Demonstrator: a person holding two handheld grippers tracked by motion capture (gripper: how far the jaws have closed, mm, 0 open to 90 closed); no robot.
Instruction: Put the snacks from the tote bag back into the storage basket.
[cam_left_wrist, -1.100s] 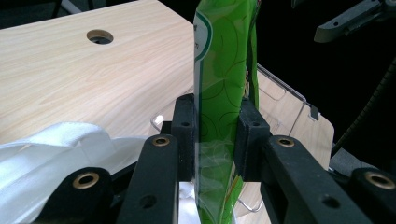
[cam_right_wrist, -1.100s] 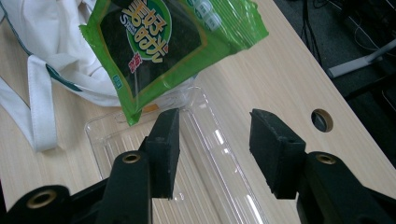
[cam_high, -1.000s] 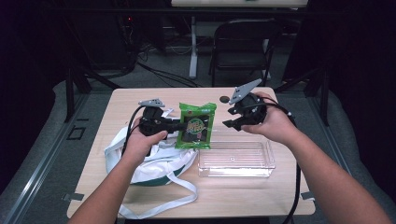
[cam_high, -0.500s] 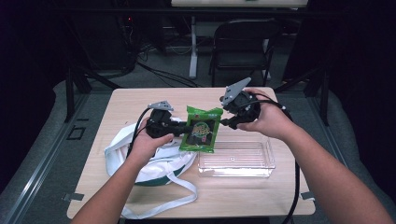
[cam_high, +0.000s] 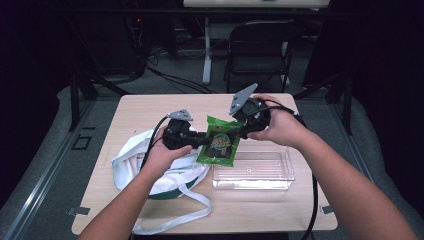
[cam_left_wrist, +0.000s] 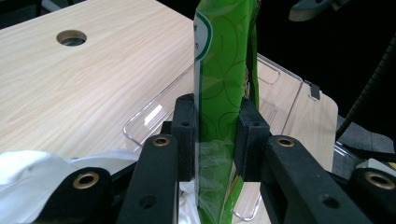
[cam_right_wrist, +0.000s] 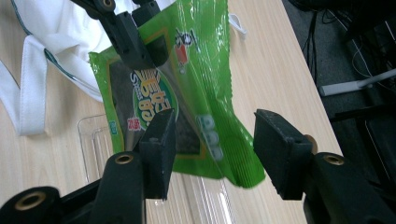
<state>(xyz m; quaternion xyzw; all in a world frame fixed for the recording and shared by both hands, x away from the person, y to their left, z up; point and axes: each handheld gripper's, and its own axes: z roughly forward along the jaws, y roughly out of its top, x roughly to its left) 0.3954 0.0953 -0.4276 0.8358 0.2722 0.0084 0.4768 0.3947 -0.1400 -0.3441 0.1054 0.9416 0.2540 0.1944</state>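
A green snack packet (cam_high: 220, 142) hangs above the table between my two hands, over the left end of a clear plastic tray (cam_high: 260, 172). My left gripper (cam_high: 200, 140) is shut on the packet's left edge; in the left gripper view both pads press the packet (cam_left_wrist: 224, 93) at my left gripper (cam_left_wrist: 217, 126). My right gripper (cam_high: 240, 131) comes in from the right. Its jaws have just been opening. In the right gripper view the packet's corner (cam_right_wrist: 196, 102) lies between the jaws of my right gripper (cam_right_wrist: 215, 140), and the right pad stands apart from it.
A white cloth bag with long straps (cam_high: 150, 165) lies at the table's left front, under my left hand. The wooden table (cam_high: 150, 110) has a cable hole at its back. A folding chair (cam_high: 260, 45) stands behind the table.
My left gripper has carried the packet a little to the right, over the tray's end. My right gripper has moved left up to the packet's edge.
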